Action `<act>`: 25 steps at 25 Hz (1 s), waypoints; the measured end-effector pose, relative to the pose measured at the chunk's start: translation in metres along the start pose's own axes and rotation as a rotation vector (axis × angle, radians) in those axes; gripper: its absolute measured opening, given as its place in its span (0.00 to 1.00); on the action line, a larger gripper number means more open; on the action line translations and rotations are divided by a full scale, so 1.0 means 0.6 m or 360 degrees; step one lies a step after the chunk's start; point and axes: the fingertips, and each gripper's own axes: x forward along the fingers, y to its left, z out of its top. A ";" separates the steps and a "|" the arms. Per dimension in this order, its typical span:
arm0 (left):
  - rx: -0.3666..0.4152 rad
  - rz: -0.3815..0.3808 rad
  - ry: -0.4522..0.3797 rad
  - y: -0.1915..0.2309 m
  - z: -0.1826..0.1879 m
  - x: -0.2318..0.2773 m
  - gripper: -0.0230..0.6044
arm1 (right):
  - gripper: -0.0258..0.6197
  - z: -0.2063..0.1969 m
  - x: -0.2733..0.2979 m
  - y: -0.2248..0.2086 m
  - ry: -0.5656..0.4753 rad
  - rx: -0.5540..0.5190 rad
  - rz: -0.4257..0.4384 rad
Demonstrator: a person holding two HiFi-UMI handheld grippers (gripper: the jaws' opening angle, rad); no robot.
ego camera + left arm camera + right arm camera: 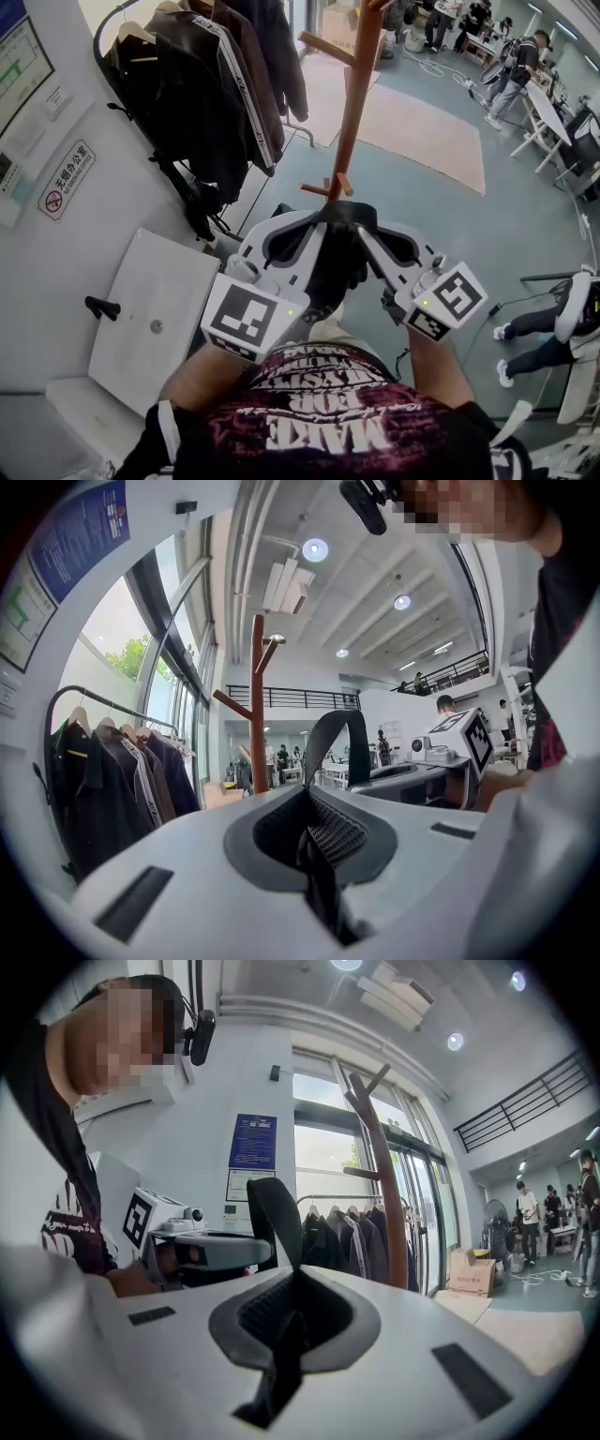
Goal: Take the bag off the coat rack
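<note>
Our left gripper (pixel 311 841) is clamped on the strap (pixel 339 726). The bag (pixel 334 267) hangs at our chest, and our right gripper (pixel 286 1324) pinches the same strap. We judge it clear of the rack (pixel 354 103); next, carry it away steadily.

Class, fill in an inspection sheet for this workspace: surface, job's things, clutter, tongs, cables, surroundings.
Surface: grey floor with a pale rug.
Job's things: black bag held up by its strap; the strap loop hangs on no peg of the wooden rack.
Clutter: cardboard box; white cabinet.
Tongs: left tongs and right tongs both shut on the strap.
Cables: a cable on the floor.
Surroundings: jackets on a rail; people at desks.
</note>
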 end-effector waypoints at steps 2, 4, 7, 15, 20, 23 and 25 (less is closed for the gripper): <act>-0.0005 0.0005 -0.0005 -0.005 0.003 -0.009 0.05 | 0.06 0.004 -0.004 0.008 -0.0006 -0.0014 -0.0003; 0.0007 0.0008 -0.0016 -0.007 0.008 -0.017 0.05 | 0.06 0.008 -0.005 0.014 -0.0013 -0.0029 0.0000; 0.0020 0.0016 -0.0038 -0.007 0.015 -0.028 0.05 | 0.06 0.014 -0.004 0.023 -0.0012 -0.0052 0.0010; 0.0005 0.0001 -0.0044 -0.015 0.018 -0.044 0.05 | 0.06 0.016 -0.010 0.042 0.0010 -0.0055 0.0013; 0.0003 -0.0011 -0.0059 -0.015 0.020 -0.042 0.05 | 0.06 0.020 -0.014 0.044 0.0011 -0.0070 0.0007; 0.0001 -0.0022 -0.0046 -0.016 0.014 -0.034 0.05 | 0.06 0.012 -0.016 0.037 0.0030 -0.0065 -0.0004; 0.0003 -0.0028 -0.0039 -0.016 0.009 -0.027 0.05 | 0.06 0.006 -0.015 0.031 0.0045 -0.0055 -0.0008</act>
